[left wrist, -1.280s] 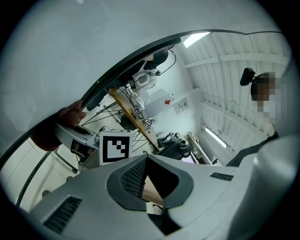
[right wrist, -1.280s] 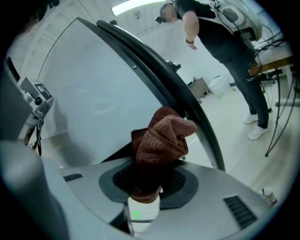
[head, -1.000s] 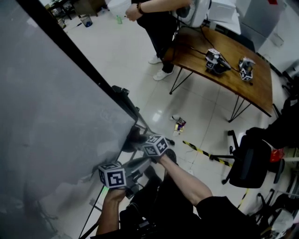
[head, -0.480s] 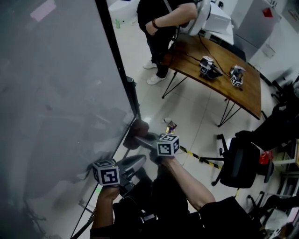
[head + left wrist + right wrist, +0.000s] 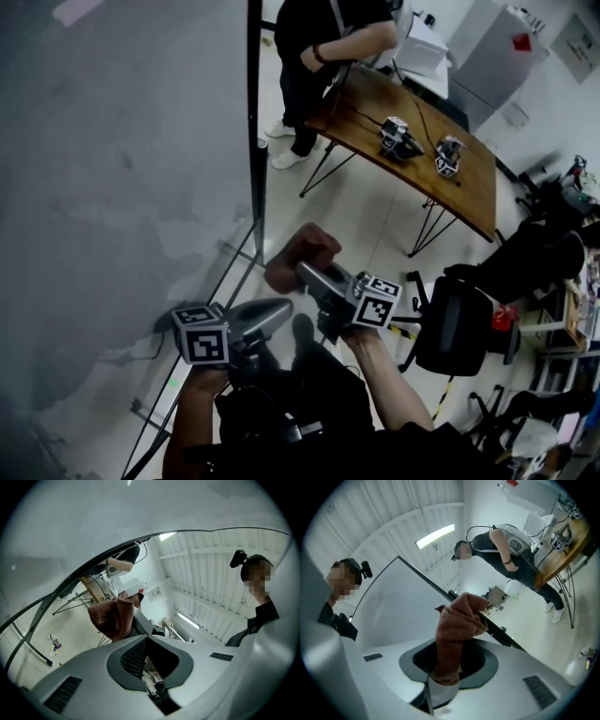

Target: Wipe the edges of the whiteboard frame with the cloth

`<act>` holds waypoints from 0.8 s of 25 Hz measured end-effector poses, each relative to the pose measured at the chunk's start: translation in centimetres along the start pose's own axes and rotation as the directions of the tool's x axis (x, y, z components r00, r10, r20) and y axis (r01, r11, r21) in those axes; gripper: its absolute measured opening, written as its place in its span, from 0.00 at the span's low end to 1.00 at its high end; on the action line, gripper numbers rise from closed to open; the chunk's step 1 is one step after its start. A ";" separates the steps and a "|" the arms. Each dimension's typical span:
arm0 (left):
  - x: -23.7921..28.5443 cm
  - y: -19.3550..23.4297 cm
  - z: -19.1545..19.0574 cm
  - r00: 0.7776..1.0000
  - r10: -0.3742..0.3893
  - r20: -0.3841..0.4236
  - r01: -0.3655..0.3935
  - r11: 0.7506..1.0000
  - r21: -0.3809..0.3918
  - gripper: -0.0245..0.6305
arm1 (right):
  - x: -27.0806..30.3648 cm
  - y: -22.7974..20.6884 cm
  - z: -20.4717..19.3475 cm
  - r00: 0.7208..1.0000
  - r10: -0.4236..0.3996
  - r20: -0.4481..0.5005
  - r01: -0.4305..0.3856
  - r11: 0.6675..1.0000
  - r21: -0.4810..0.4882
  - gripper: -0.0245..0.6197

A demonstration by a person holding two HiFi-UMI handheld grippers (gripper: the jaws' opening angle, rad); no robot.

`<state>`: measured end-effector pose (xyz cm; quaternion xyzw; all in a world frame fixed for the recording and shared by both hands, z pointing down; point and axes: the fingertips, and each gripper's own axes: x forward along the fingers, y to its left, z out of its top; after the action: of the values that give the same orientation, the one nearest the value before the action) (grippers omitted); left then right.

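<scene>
The whiteboard fills the left of the head view, and its black frame [image 5: 254, 141] runs down to a lower corner. A brown cloth [image 5: 302, 251] hangs bunched just right of that corner, with my right gripper [image 5: 307, 269] shut on it. In the right gripper view the cloth [image 5: 459, 620] rises out of my right gripper [image 5: 449, 665] and overlaps the frame [image 5: 431, 585]; I cannot tell whether they touch. My left gripper [image 5: 272, 315] sits lower left of the cloth, shut and holding nothing. The left gripper view looks past my left gripper [image 5: 150, 660] to the cloth [image 5: 112, 616] and the frame [image 5: 93, 564].
A person [image 5: 328, 37] stands by a wooden table [image 5: 422, 112] with two spare grippers [image 5: 394, 137] on it. A black office chair [image 5: 455, 323] stands at the right, close to my right arm. The whiteboard's stand legs [image 5: 230, 272] reach across the tiled floor below the frame.
My head has turned, so the frame now looks upright. The right gripper has carried the cloth up and to the right, off the frame's lower corner. The left gripper has barely moved.
</scene>
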<state>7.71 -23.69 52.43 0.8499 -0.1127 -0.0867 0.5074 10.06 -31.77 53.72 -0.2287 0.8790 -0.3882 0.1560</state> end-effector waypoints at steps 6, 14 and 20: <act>0.1 -1.4 2.2 0.995 0.016 0.103 -0.019 0.999 0.031 0.02 | -1.4 2.2 3.0 0.994 0.104 0.045 -0.106 0.993 0.047 0.21; 3.7 -3.1 1.7 0.966 0.086 0.244 -0.091 0.996 0.010 0.02 | -7.0 3.6 4.3 0.977 0.208 -0.035 -0.206 0.977 0.057 0.21; 6.0 -4.1 0.8 0.945 0.143 0.296 -0.154 0.988 0.015 0.02 | -9.3 3.4 5.1 0.957 0.272 -0.101 -0.267 0.962 0.057 0.21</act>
<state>13.65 -24.19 48.25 0.8262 -0.2522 -0.1712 0.4737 19.30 -27.97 48.72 -0.0820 0.9006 -0.3937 0.1647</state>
